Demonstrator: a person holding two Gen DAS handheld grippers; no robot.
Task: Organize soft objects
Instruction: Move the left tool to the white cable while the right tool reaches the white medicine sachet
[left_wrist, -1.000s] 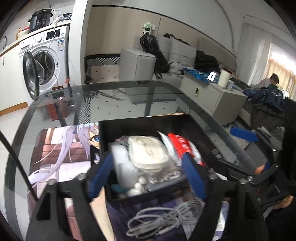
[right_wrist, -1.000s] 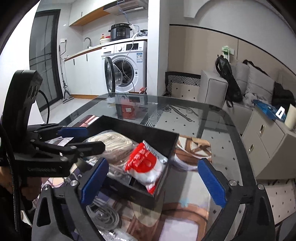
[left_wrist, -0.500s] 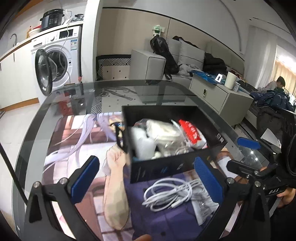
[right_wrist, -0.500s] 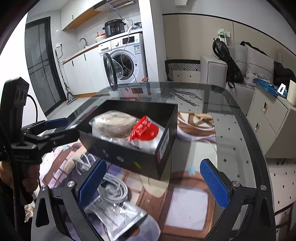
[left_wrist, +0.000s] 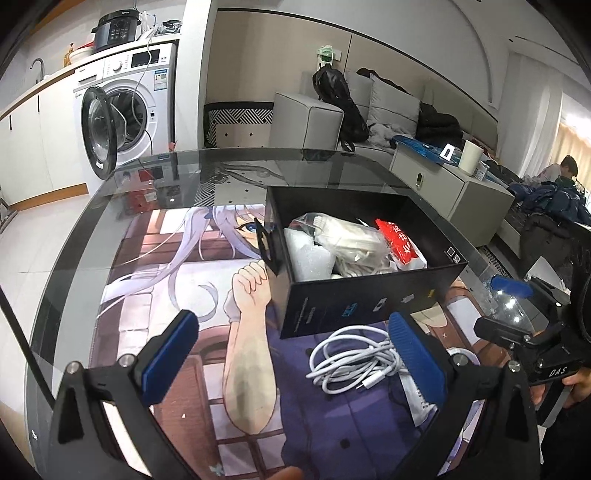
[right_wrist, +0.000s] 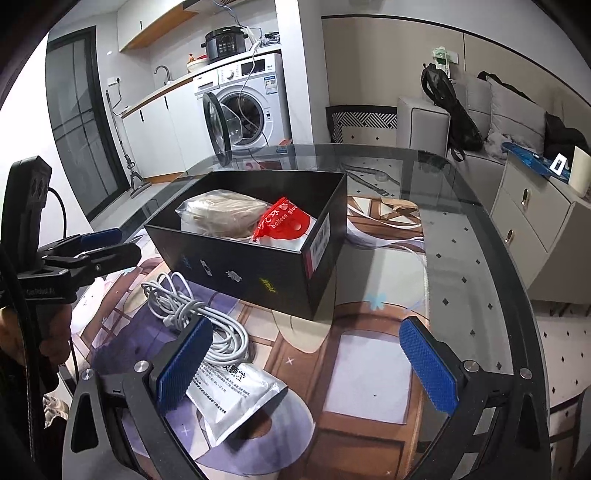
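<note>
Currently both hand-held grippers are wide apart and empty. Left hand-held gripper (left_wrist: 291, 354): coiled white charging cable (left_wrist: 354, 360) lies on the desk (left_wrist: 66, 258) just ahead, toward its right finger, in front of the black box (left_wrist: 369, 306). Right hand-held gripper (right_wrist: 306, 365): cable off its left finger, silver foil pouch (right_wrist: 236, 395) just beneath, probably nearer this one.
</note>
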